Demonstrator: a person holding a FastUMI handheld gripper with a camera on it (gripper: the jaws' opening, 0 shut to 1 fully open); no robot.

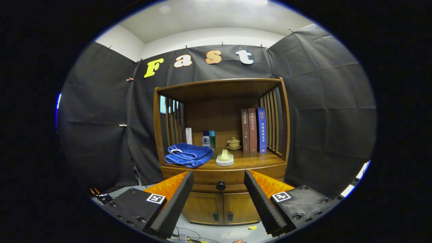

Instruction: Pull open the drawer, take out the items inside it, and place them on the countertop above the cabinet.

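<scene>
Claw [218,199] spread wide and empty, aimed at dark knob [221,185] of shut drawer [222,177] under counter [249,161] bearing blue towel [189,154] and small pale item [224,158], possibly soap; off-centre closing risks slipping off small round knob.

This is a staged recording booth dressed as a corner of a home: black cloth walls [317,101] are clipped up around a brown wooden cabinet [221,148] with slatted sides, a round-knobbed drawer [221,185] and two small doors below. On its worktop [256,161] a folded blue towel [188,155] lies at the left edge, toiletry bottles [206,139] and a small lidded ceramic cup [234,143] stand along the back, and three upright books [253,130] lean at the right. White room walls and ceiling [202,20] show above the cloth.
</scene>
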